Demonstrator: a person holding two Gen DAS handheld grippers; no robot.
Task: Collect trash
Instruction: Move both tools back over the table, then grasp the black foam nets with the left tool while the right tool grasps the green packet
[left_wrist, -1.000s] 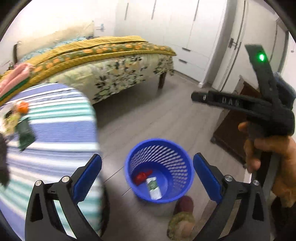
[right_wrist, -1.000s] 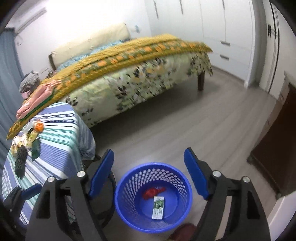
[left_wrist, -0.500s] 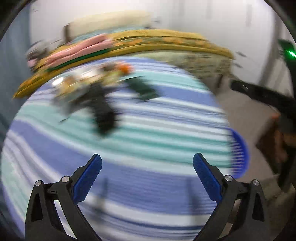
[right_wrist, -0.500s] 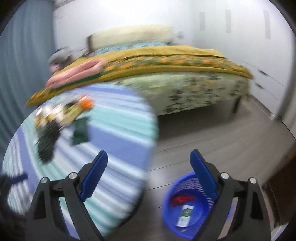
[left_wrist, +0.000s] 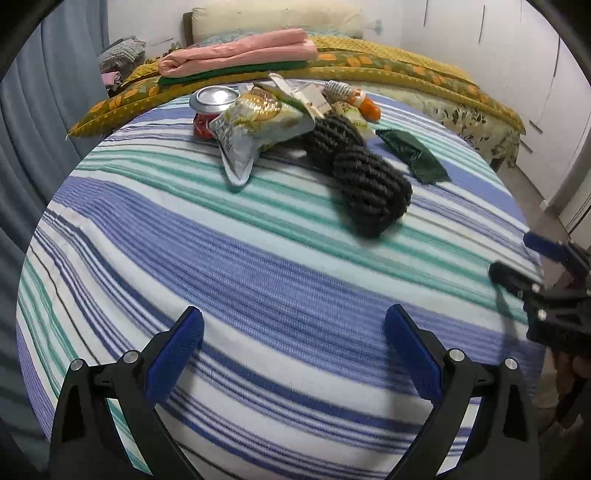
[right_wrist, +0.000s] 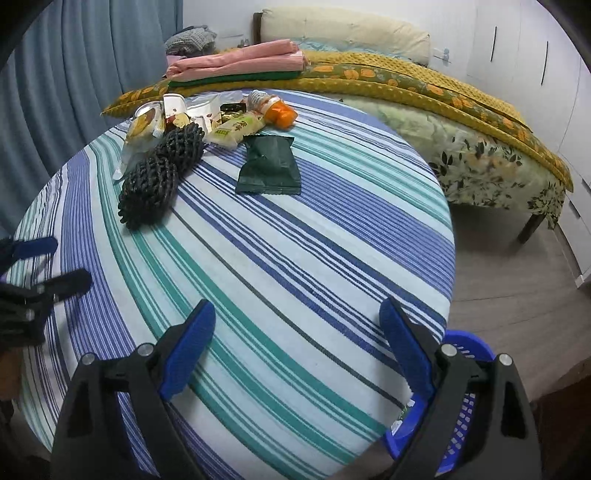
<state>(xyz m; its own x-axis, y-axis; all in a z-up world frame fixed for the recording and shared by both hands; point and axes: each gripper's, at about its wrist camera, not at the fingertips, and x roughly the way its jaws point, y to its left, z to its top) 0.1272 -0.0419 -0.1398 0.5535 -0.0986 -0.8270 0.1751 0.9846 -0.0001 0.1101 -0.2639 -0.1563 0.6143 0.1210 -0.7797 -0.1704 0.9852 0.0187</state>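
Note:
A pile of trash lies at the far side of the round striped table (left_wrist: 258, 266): a silver-green snack bag (left_wrist: 255, 125), a red can (left_wrist: 212, 107), a black mesh sleeve (left_wrist: 362, 170), a dark green wrapper (left_wrist: 412, 155) and an orange-capped bottle (left_wrist: 364, 99). In the right wrist view the green wrapper (right_wrist: 269, 166), the mesh sleeve (right_wrist: 159, 177) and the bottle (right_wrist: 275, 107) show too. My left gripper (left_wrist: 293, 350) is open and empty above the near table. My right gripper (right_wrist: 297, 341) is open and empty. The blue bin (right_wrist: 458, 398) stands on the floor below the table's right edge.
A bed (right_wrist: 461, 122) with a yellow cover and folded pink and green cloth (left_wrist: 240, 59) stands behind the table. Blue curtains (right_wrist: 74, 74) hang at the left. White wardrobes (right_wrist: 524, 48) line the right wall. Grey floor (right_wrist: 517, 266) lies between table and bed.
Both grippers have swung left from above the blue bin to over the striped table. The trash pile has come into full view. Both stay open and empty.

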